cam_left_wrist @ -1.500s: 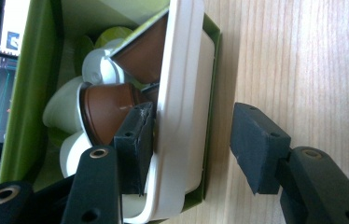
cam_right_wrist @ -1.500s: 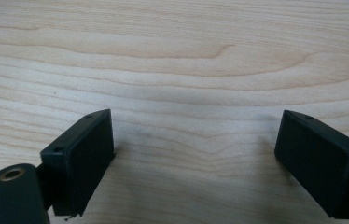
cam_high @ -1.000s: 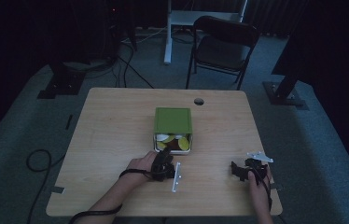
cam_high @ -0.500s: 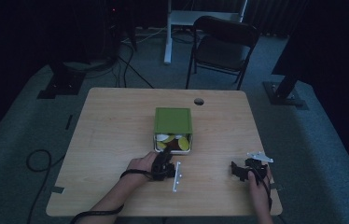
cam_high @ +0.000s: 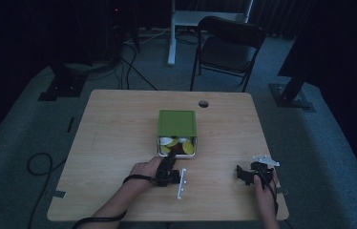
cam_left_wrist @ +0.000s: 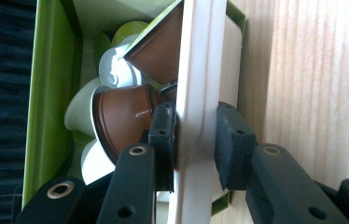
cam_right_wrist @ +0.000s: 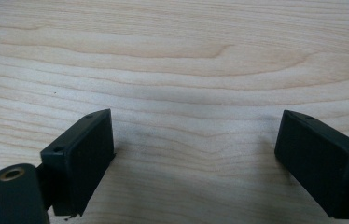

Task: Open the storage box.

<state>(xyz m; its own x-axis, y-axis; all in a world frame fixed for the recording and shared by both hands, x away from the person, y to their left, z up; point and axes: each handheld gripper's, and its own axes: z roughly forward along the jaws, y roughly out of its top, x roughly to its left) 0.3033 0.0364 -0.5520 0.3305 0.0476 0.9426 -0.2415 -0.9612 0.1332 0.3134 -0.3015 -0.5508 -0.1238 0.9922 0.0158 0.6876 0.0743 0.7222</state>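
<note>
A green box (cam_high: 177, 123) sits mid-table with its white drawer (cam_high: 194, 149) pulled out toward me, full of several brown, white and yellow-green capsules (cam_left_wrist: 121, 114). My left gripper (cam_high: 170, 158) lies on its side at the drawer's near end. In the left gripper view that gripper (cam_left_wrist: 196, 135) is shut on the drawer's white front wall (cam_left_wrist: 200, 70), one pad on each face. My right gripper (cam_high: 240, 173) rests near the table's front right. Seen along its own jaws, it (cam_right_wrist: 196, 149) stands open with only bare wood between them.
The wooden table (cam_high: 119, 133) has a cable hole (cam_high: 203, 103) at its far edge. A dark folding chair (cam_high: 229, 47) and a white desk leg (cam_high: 172, 33) stand behind it. Cables lie on the floor at the left.
</note>
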